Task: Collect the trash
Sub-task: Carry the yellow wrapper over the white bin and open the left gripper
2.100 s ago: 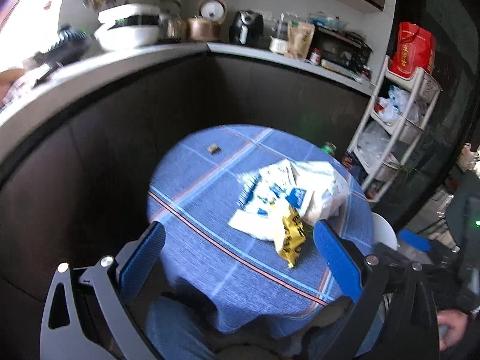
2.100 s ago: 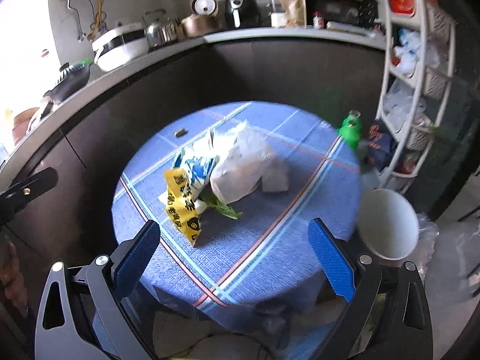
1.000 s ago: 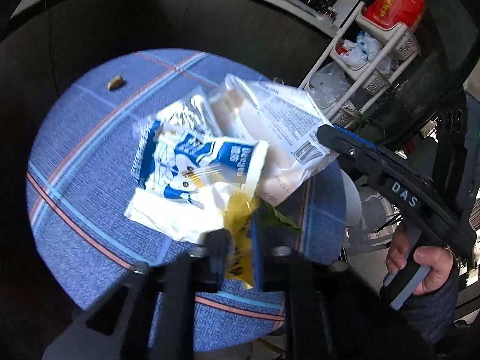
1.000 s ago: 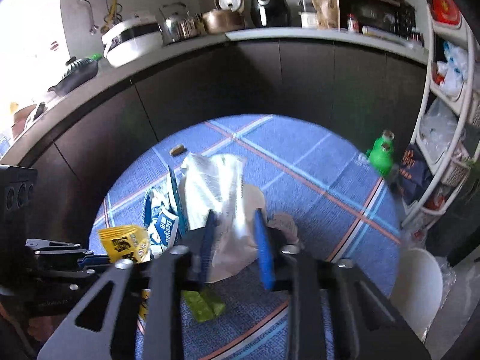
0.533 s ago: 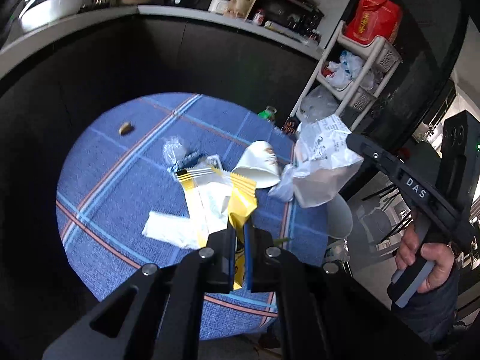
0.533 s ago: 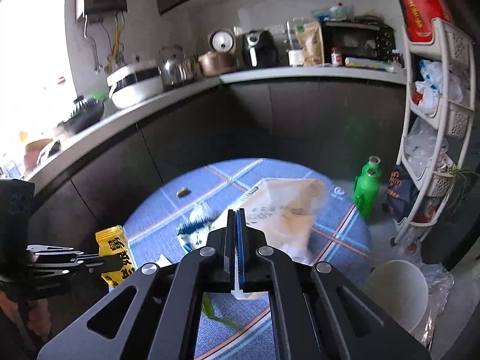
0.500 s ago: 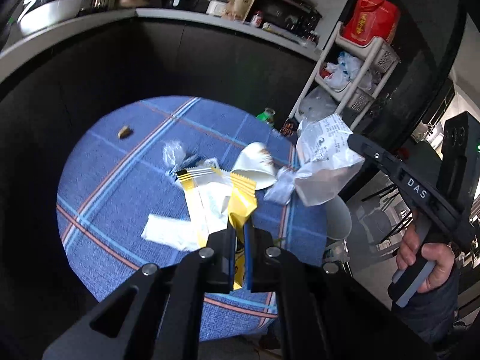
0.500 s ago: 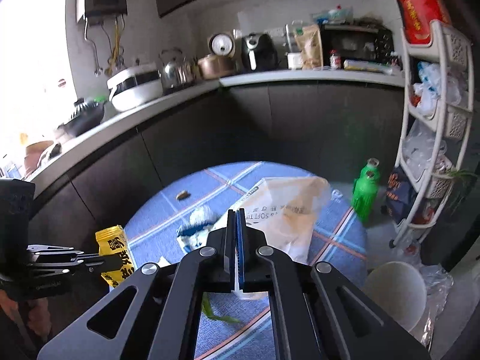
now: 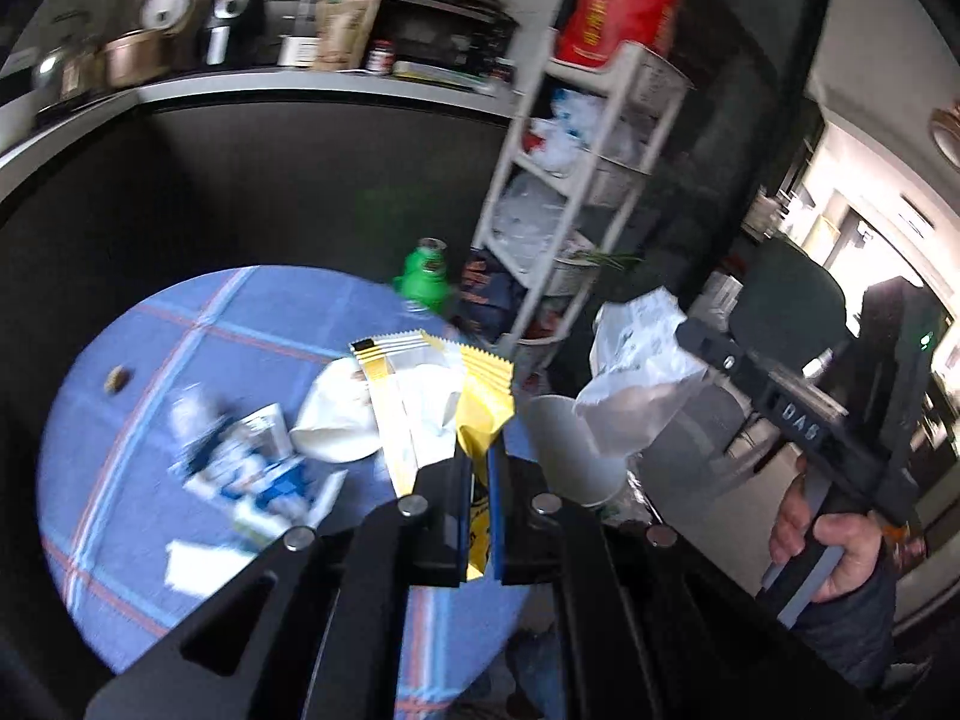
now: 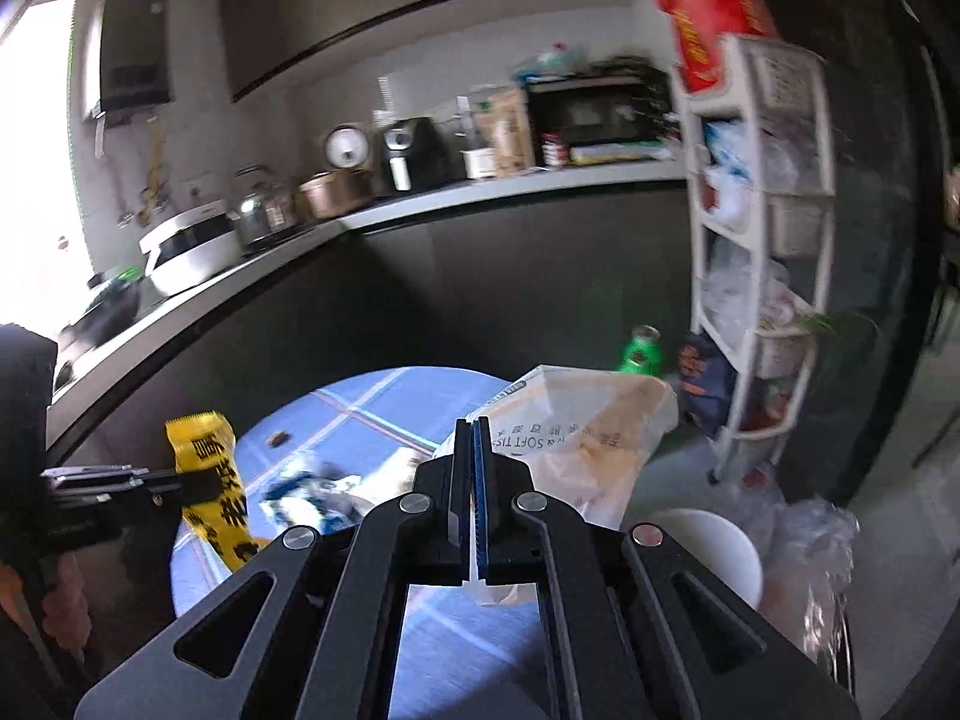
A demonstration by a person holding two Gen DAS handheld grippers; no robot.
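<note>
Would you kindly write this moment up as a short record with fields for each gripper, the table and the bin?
left gripper: shut on yellow wrapper, lifted above the table
right gripper: shut on clear plastic bag, raised
table: blue checked cloth; blue-and-white packet, paper cup, small brown scrap
white bin: on the floor beside the table

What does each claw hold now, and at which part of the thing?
The left claw pinches the yellow wrapper near its lower end. The right claw pinches the clear tissue bag at its edge.

green bottle (image 9: pixel 425 277), white shelf rack (image 9: pixel 591 180), kettle (image 10: pixel 259 205)
</note>
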